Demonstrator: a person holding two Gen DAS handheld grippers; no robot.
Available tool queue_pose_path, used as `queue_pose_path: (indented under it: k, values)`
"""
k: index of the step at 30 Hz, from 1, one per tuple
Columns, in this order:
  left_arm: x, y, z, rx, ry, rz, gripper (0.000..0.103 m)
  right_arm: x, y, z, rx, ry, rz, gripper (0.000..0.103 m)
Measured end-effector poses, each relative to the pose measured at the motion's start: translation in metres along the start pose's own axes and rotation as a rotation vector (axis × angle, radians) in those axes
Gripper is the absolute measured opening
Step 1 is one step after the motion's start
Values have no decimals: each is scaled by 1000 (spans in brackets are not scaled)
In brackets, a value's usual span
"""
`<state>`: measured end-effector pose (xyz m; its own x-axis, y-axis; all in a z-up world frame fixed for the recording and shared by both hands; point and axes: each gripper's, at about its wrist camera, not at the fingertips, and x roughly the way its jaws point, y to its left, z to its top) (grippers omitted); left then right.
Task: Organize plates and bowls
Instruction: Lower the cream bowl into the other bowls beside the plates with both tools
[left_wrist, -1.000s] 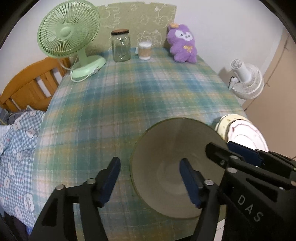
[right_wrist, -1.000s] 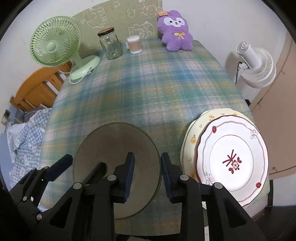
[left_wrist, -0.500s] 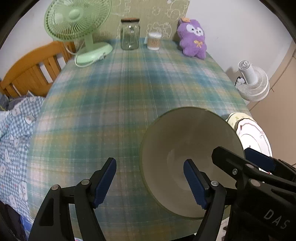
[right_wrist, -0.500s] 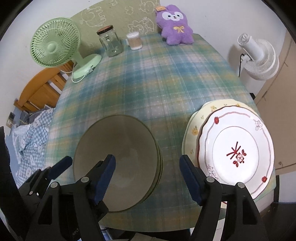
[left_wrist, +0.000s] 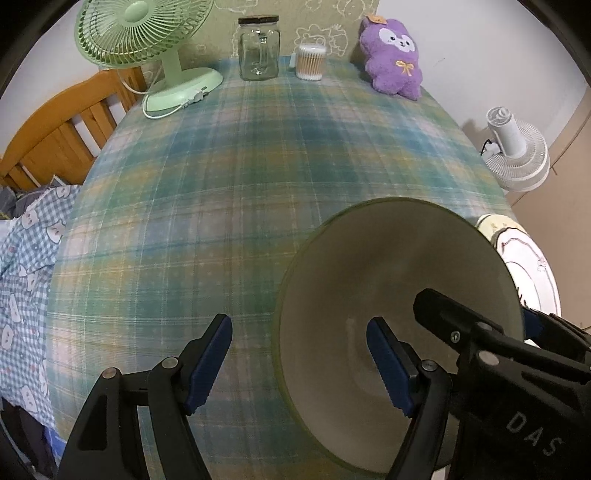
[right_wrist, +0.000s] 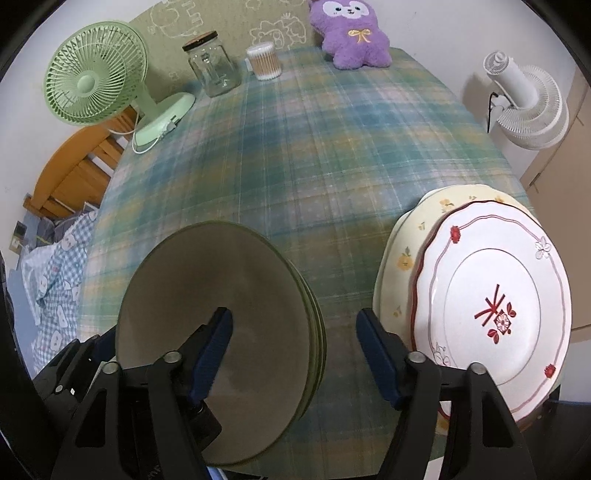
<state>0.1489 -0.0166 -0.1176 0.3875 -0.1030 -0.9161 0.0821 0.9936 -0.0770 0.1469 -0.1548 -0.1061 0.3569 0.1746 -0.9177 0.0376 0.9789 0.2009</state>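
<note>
Stacked olive bowls sitting mouth-up at the near edge of the worktop, round, so no long axis to tell; several rims visible nested at the right side of the stack in the right wrist view. Just right of them, apart by a strip of bare plaid cloth, two plates: a white plate with red trim lying face-up on a cream floral plate, both hanging slightly past the worktop's right edge. Left gripper released, fingers spread astride the bowls' left rim, one blue finger inside the bowl, the other outside over the cloth, neither pad pressing on the wall. Right gripper closing, likewise astride the right rim of the stack, its left finger over the bowl's inside, its right finger just beside the cream plate; rim between the fingers but not squeezed. Letters "DAS" readable on the right gripper's body in the left wrist view. Centre of the worktop open. Along the far edge: green desk fan, glass jar, tub of cotton swabs, purple plush toy. White fan standing off the right side; wooden bed frame off the left.
</note>
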Motion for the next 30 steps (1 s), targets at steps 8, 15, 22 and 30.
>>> queue_pose_path:
  k: [8, 15, 22, 30]
  values:
    - [8, -2, 1, -12, 24, 19, 72, 14, 0, 4, -5, 40, 13, 56]
    - [7, -12, 1, 36, 11, 37, 67, 19, 0, 3, 3, 67, 24, 45]
    - [5, -15, 2, 29, 35, 7, 50, 17, 2, 4, -20, 69, 19, 36]
    - [1, -11, -1, -7, 53, 2, 46, 12, 7, 1, -35, 70, -5, 35]
